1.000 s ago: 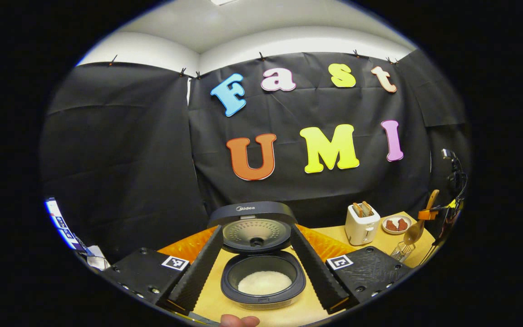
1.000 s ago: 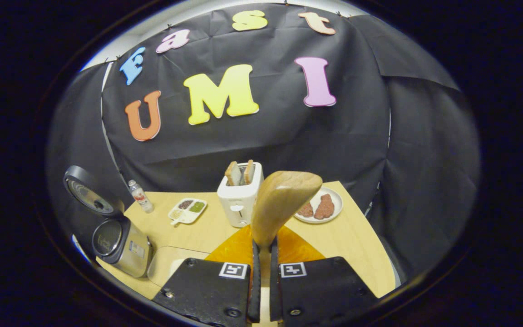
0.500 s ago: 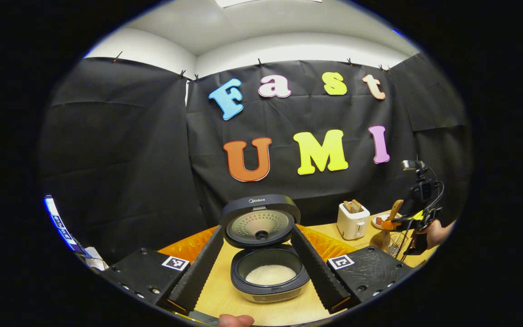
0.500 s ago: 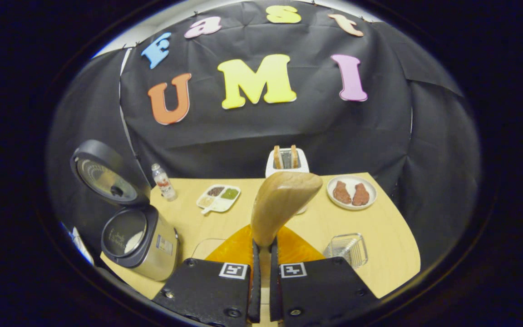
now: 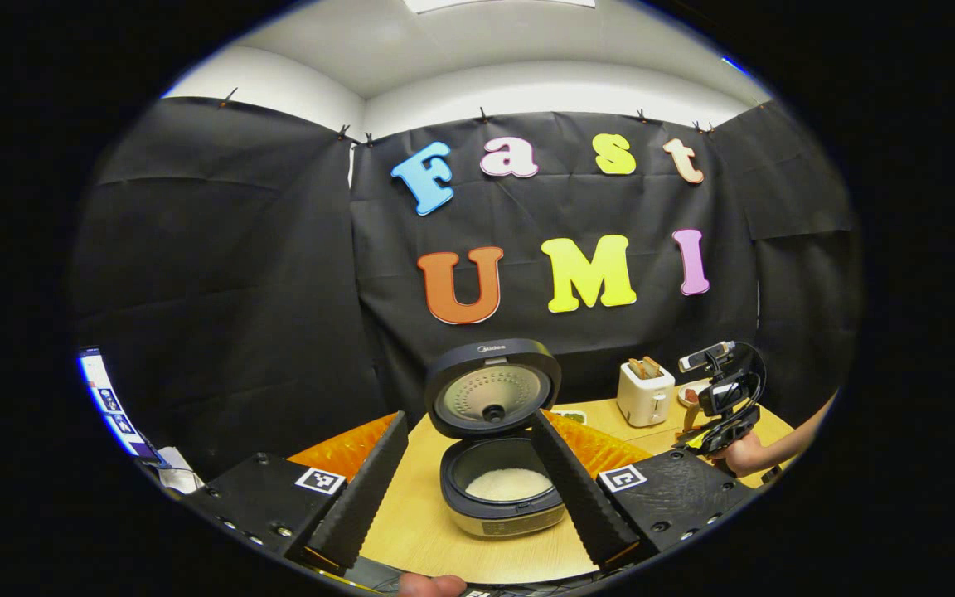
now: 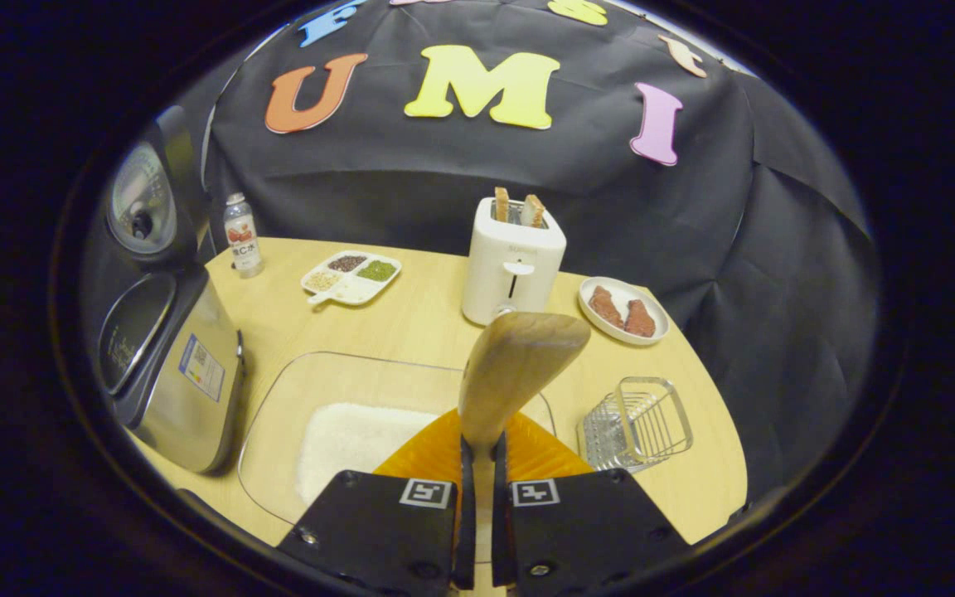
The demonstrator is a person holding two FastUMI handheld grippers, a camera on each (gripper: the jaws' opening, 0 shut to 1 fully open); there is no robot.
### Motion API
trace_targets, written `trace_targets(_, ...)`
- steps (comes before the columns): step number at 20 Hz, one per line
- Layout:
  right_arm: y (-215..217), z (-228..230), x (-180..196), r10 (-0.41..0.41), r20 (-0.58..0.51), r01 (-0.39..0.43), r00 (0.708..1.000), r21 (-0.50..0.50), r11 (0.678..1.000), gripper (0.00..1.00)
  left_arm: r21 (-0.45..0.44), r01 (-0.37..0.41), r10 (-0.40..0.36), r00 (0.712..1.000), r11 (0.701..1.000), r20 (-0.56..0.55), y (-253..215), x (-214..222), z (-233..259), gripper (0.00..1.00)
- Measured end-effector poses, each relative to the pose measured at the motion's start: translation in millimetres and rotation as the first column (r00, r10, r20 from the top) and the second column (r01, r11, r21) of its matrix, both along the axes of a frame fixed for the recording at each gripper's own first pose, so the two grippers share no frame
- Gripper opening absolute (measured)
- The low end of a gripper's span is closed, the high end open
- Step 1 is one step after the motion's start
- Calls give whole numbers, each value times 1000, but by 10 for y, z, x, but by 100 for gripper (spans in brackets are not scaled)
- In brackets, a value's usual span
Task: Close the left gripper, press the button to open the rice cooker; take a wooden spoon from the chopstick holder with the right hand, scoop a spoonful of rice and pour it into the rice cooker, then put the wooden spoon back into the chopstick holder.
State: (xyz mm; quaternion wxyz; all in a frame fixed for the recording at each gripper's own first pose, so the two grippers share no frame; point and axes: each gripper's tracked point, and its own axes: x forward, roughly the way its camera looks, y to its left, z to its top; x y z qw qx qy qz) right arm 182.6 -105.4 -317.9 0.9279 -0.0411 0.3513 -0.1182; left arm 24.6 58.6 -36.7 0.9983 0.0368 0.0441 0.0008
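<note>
**Spoon in my right gripper, cooker open**

My right gripper has its 2 fingers pressed together on the handle of the wooden spoon, whose bowl stands up in front of my camera. Below it lies a clear glass dish holding a patch of white rice. Just right of the dish the wire chopstick holder stands on the wooden table. The rice cooker sits at the table's left edge, lid raised.

My left gripper is spread wide with nothing between its fingers; the rice cooker's pot, rice in its bottom, shows in the gap. Behind are a white toaster with 2 slices, a plate of 2 brown pieces, a divided tray and a small bottle.
</note>
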Motion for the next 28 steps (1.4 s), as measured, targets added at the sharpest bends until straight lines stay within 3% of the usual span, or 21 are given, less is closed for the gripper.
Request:
trace_targets(7,627,-128,107,49,-2,-48,999,210,977,13,-55,-104,100,992,993,-77,238,-163,-114,95)
trace_targets(10,831,-113,127,77,-3,-72,997,310,948,13,-82,-142,135,987,986,-87,243,-199,-114,96)
trace_targets(13,919,-72,113,51,-17,-38,999,442,896,13,-98,-163,154,983,982,-99,203,-222,-116,96)
trace_targets(19,749,67,106,-38,-36,52,999,638,768,13,-120,-157,146,985,980,-91,1,-174,-52,96)
trace_targets(24,353,199,34,-78,-14,67,997,672,738,13,-116,-115,106,991,986,-78,-249,-47,28,95)
trace_targets(28,-7,438,-29,-133,20,76,991,728,682,13,-112,-71,65,996,991,-58,-480,92,93,95)
